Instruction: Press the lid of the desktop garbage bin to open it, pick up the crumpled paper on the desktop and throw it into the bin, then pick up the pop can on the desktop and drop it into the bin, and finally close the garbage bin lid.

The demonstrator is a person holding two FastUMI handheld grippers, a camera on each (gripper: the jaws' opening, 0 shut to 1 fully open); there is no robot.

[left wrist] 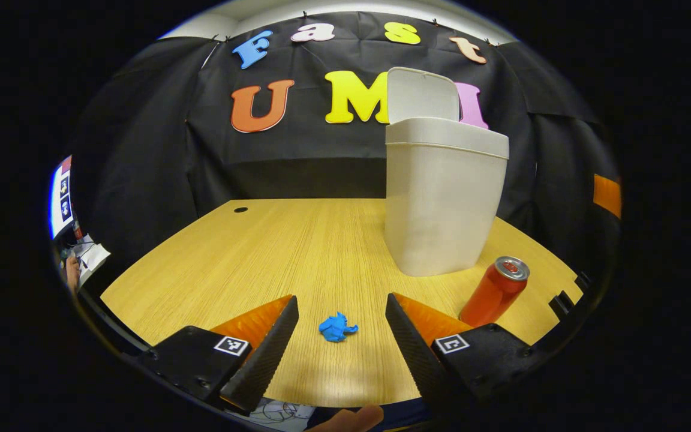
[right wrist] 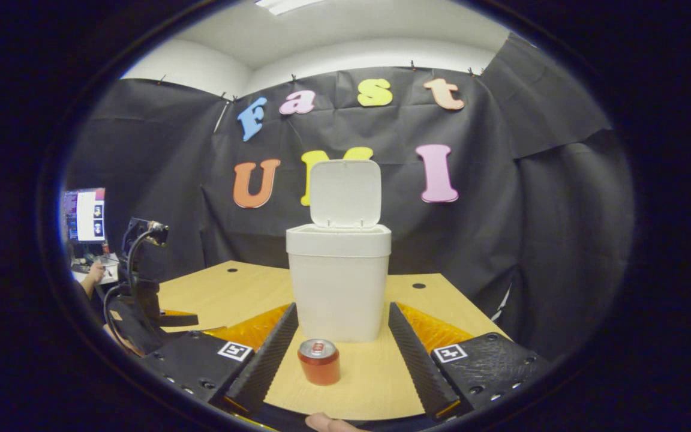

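Black cloth hung behind a pale wooden worktop (left wrist: pixel 297 252), and on it stood the white garbage bin (left wrist: pixel 441 204) with its lid (left wrist: pixel 420 96) tipped up and open. From the left gripper view, the left claw (left wrist: pixel 341 336) was spread wide and held nothing; the blue crumpled paper (left wrist: pixel 336 327) lay on the wood between its two fingers, touching neither. Just to the right of that claw stood the red pop can (left wrist: pixel 495 291), upright, near the foot of the bin and apart from it.

The right gripper view faced the bin head-on. The right claw (right wrist: pixel 342 354) was likewise spread and empty, with the pop can standing between its fingers and the bin just behind the can. At the left of this view the other gripper rose over the worktop's edge, a dark cable looping from it. Farther left, beyond the cloth, a lit screen (right wrist: pixel 84 215) and a person's hand (right wrist: pixel 92 275) showed.
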